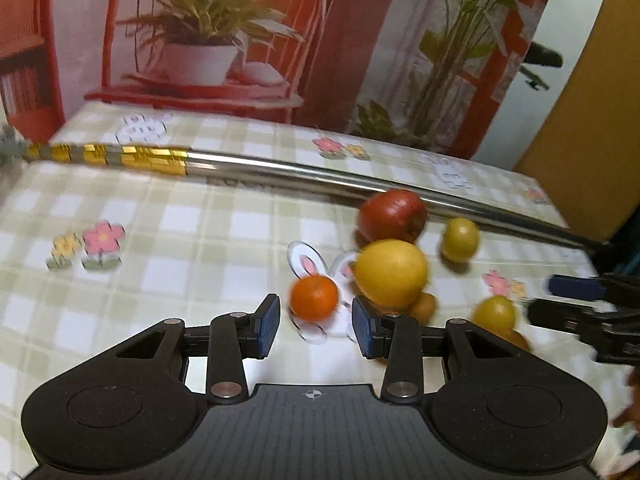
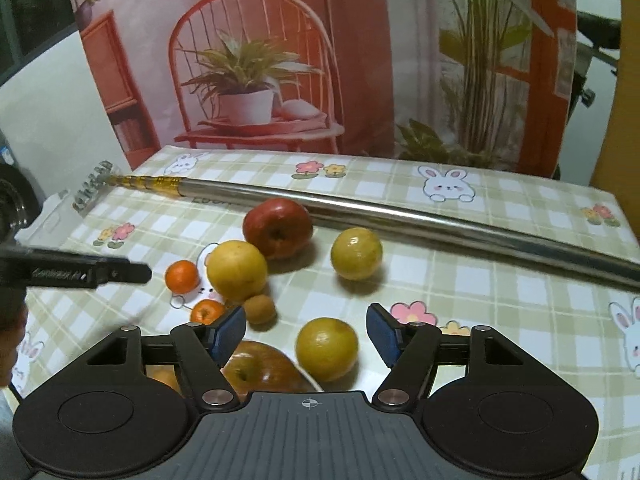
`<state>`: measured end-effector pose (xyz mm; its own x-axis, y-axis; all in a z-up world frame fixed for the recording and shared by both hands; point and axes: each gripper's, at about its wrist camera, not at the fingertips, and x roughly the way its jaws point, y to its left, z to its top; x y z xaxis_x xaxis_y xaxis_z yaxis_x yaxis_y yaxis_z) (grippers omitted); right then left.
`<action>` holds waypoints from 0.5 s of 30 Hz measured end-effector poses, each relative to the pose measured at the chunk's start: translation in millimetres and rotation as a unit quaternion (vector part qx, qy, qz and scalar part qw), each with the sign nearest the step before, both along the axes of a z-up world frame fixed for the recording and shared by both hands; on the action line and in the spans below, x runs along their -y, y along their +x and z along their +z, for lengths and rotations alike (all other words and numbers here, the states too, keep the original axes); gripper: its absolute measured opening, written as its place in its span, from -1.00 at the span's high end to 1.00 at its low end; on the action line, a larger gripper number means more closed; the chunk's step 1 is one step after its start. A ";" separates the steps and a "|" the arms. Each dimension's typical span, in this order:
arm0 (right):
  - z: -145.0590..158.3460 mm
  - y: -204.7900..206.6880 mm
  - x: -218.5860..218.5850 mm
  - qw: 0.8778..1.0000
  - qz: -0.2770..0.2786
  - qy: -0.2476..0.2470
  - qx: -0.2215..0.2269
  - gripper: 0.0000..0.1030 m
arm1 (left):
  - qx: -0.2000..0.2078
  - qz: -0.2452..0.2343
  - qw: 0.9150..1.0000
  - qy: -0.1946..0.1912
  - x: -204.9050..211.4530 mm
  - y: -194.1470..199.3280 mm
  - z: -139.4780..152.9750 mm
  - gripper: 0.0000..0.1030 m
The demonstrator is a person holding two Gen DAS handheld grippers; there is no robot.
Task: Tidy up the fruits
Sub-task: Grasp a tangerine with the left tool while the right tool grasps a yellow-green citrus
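Claw bases hide part of the yellowish apple [image 2: 256, 368]

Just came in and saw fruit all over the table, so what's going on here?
A person is sorting fruit with a gripper in each hand. Both are open and hold nothing. The left gripper faces a small orange; the right gripper hangs by a yellow fruit. A red apple, a big yellow fruit, more small fruit and a metal pole lie loose on the checked cloth. Nothing looks grouped yet.
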<state>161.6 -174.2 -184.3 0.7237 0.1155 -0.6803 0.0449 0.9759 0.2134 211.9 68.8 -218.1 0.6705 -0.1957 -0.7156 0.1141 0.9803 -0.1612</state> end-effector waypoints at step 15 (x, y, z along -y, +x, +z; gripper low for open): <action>-7.6 -0.8 19.9 1.000 -0.011 0.013 0.004 -0.23 | -0.013 -0.027 0.999 0.046 17.2 29.5 -27.0 0.19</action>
